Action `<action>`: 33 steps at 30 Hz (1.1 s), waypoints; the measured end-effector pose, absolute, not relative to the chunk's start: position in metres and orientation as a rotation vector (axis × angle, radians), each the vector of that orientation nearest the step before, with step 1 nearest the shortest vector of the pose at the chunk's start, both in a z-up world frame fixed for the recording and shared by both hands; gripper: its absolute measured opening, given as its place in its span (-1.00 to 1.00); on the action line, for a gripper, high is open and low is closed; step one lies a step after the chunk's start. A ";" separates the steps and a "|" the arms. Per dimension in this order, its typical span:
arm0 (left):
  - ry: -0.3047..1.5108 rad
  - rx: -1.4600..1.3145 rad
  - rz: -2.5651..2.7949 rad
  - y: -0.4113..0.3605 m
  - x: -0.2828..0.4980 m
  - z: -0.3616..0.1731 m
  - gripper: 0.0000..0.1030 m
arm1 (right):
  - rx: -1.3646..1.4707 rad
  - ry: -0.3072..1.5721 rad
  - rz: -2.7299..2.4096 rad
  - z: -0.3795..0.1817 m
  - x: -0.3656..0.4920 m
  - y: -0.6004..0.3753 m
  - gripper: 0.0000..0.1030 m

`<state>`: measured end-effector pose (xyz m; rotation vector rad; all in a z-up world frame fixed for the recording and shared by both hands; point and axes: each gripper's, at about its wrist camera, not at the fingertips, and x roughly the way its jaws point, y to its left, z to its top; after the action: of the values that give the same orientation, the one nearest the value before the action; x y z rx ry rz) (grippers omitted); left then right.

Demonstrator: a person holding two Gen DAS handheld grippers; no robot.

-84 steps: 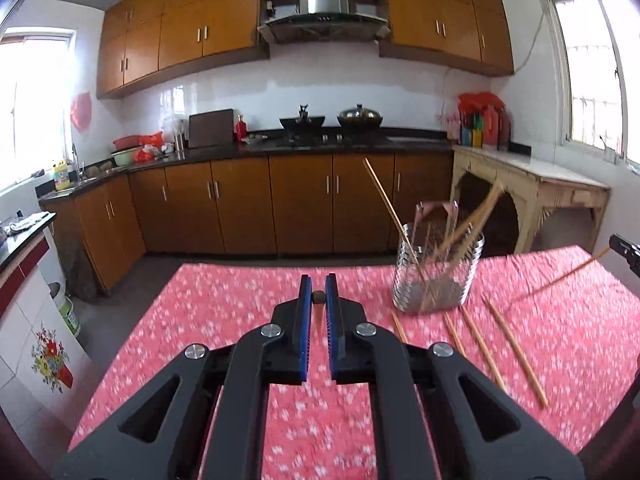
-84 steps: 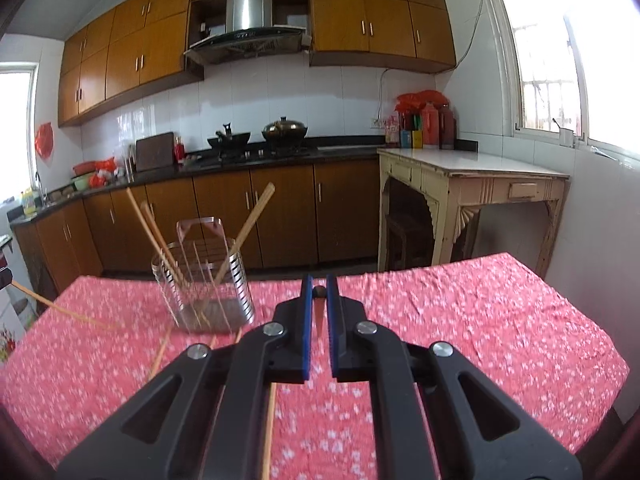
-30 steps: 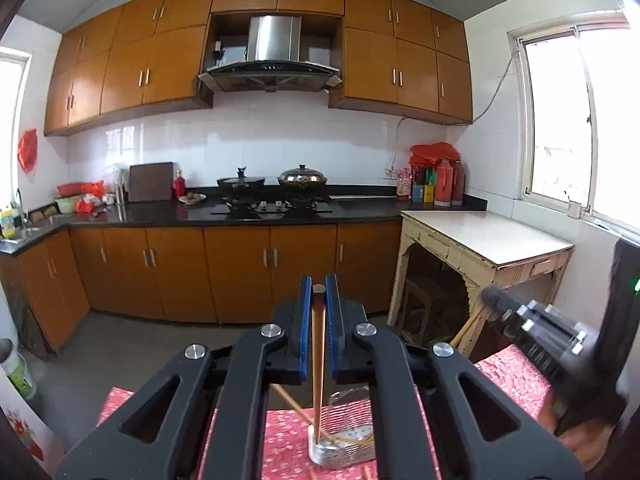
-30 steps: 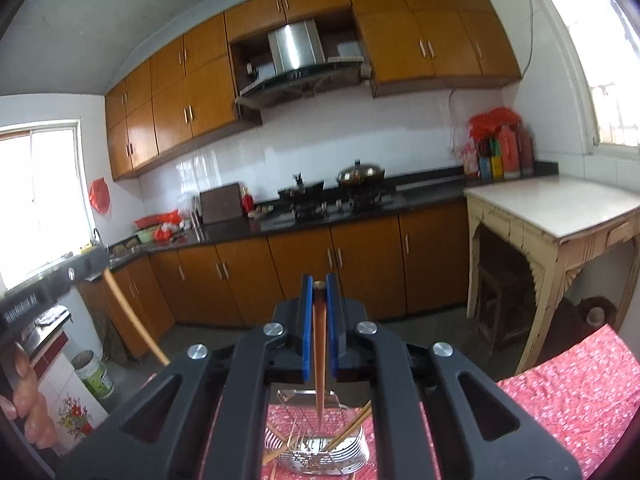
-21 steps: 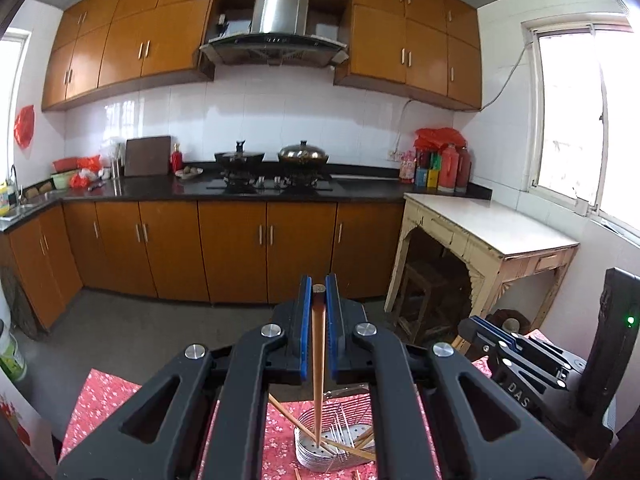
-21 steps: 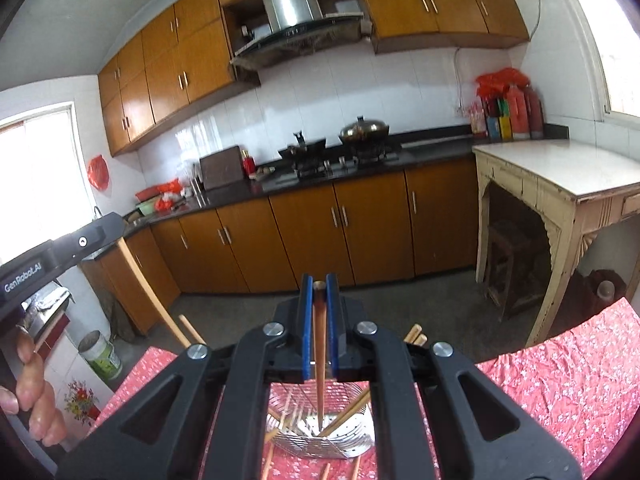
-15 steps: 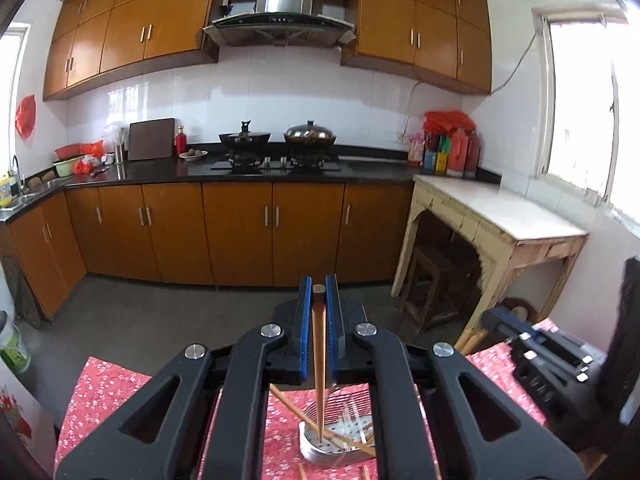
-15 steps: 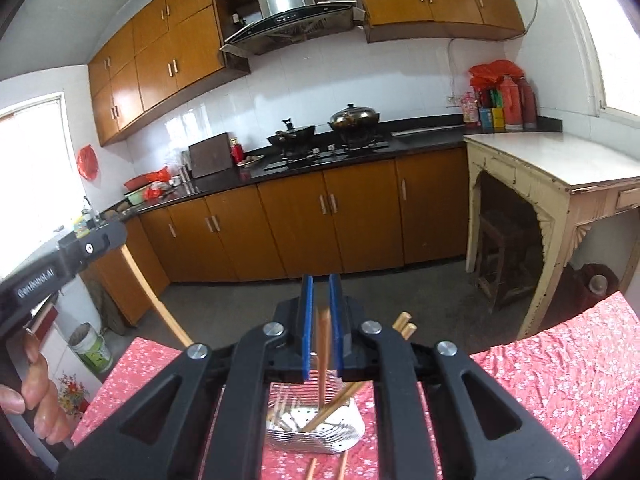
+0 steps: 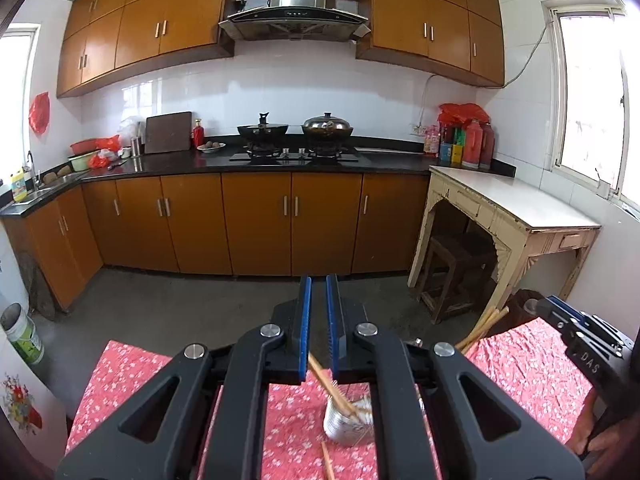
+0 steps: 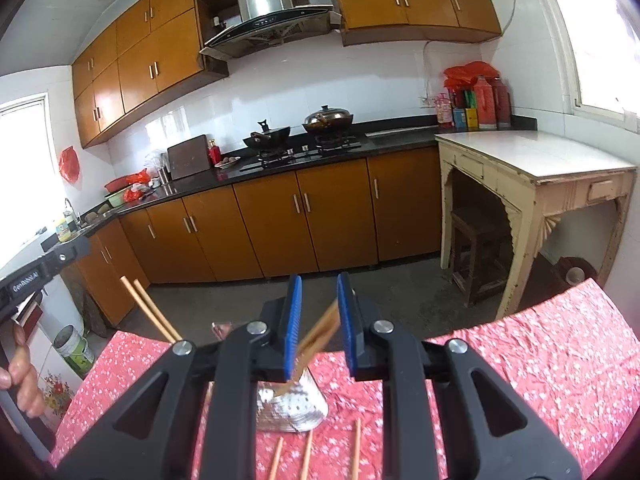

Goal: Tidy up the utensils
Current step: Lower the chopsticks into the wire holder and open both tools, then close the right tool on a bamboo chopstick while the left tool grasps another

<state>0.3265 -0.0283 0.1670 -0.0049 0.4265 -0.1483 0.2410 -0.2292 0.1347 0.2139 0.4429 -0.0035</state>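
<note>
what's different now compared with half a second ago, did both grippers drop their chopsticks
Yes. The right gripper has opened wide, and its chopstick is tipping into the metal holder. The left gripper has parted slightly, and its chopstick now leans in the holder. The holder, the loose chopsticks and the red tablecloth stayed put.

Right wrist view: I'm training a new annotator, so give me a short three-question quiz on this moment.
1. True or false: the right hand-held gripper is open.
2. Multiple choice: the metal utensil holder stands on (A) the black counter, (B) the red floral tablecloth, (C) the floor.
3. Fill in: ___ loose chopsticks lie on the cloth just in front of the holder.

Key: 1 true, its jaws stand apart and a chopstick leans between them. 2 B. 3 three.
</note>
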 end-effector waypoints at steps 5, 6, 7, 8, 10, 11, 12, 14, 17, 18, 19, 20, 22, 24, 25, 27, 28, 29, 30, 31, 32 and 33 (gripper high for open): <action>0.407 0.015 -0.118 -0.012 0.294 0.157 -0.53 | 0.177 0.446 -0.030 0.116 0.202 -0.231 -0.51; 0.401 0.020 -0.111 -0.009 0.286 0.152 -0.47 | 0.167 0.447 -0.039 0.110 0.195 -0.230 -0.51; 0.395 0.029 -0.097 -0.006 0.278 0.146 -0.37 | 0.161 0.450 -0.043 0.105 0.190 -0.229 -0.51; 0.392 0.034 -0.090 -0.004 0.274 0.141 -0.37 | 0.154 0.456 -0.047 0.100 0.184 -0.228 -0.51; 0.396 0.040 -0.081 0.000 0.262 0.128 -0.37 | 0.144 0.473 -0.053 0.086 0.171 -0.225 -0.51; 0.406 0.048 -0.072 0.002 0.255 0.119 -0.37 | 0.143 0.481 -0.052 0.080 0.165 -0.223 -0.51; 0.411 0.051 -0.068 0.003 0.248 0.110 -0.37 | 0.141 0.491 -0.051 0.073 0.158 -0.221 -0.51; 0.424 0.060 -0.054 0.006 0.238 0.094 -0.36 | 0.132 0.510 -0.050 0.059 0.144 -0.217 -0.51; 0.438 0.060 -0.044 0.010 0.219 0.068 -0.30 | 0.114 0.540 -0.049 0.037 0.124 -0.211 -0.51; 0.444 0.059 -0.035 0.012 0.213 0.059 -0.29 | 0.113 0.548 -0.049 0.031 0.119 -0.210 -0.51; 0.458 0.055 -0.030 0.012 0.206 0.045 -0.28 | 0.116 0.562 -0.049 0.021 0.111 -0.210 -0.51; 0.468 0.056 -0.031 0.012 0.200 0.036 -0.28 | 0.123 0.577 -0.051 0.011 0.104 -0.210 -0.51; 0.482 0.065 -0.024 0.010 0.189 0.018 -0.27 | 0.135 0.601 -0.058 -0.007 0.091 -0.211 -0.51; 0.503 0.051 -0.041 0.008 0.176 -0.001 -0.17 | 0.140 0.631 -0.060 -0.026 0.079 -0.210 -0.51; 0.511 0.041 -0.047 0.007 0.172 -0.006 -0.14 | 0.142 0.647 -0.059 -0.036 0.073 -0.208 -0.51; 0.525 0.035 -0.061 0.003 0.160 -0.022 -0.13 | 0.146 0.681 -0.052 -0.055 0.062 -0.204 -0.51; 0.527 0.040 -0.062 0.002 0.156 -0.027 -0.13 | 0.145 0.690 -0.053 -0.061 0.059 -0.203 -0.51; 0.530 0.049 -0.067 -0.001 0.152 -0.032 -0.13 | 0.139 0.700 -0.057 -0.069 0.056 -0.201 -0.51; 0.535 0.051 -0.072 -0.003 0.148 -0.037 -0.13 | 0.138 0.706 -0.058 -0.073 0.054 -0.200 -0.51; 0.543 0.046 -0.078 -0.005 0.144 -0.041 -0.12 | 0.144 0.715 -0.056 -0.078 0.051 -0.199 -0.51; 0.550 0.040 -0.082 -0.006 0.141 -0.046 -0.12 | 0.148 0.725 -0.054 -0.084 0.049 -0.197 -0.51; 0.555 0.031 -0.086 -0.007 0.137 -0.050 -0.12 | 0.147 0.728 -0.054 -0.087 0.046 -0.196 -0.51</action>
<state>0.1366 -0.0066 -0.0504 0.0311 0.5550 -0.0861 0.0457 -0.1964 -0.0874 0.1472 0.7284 -0.0542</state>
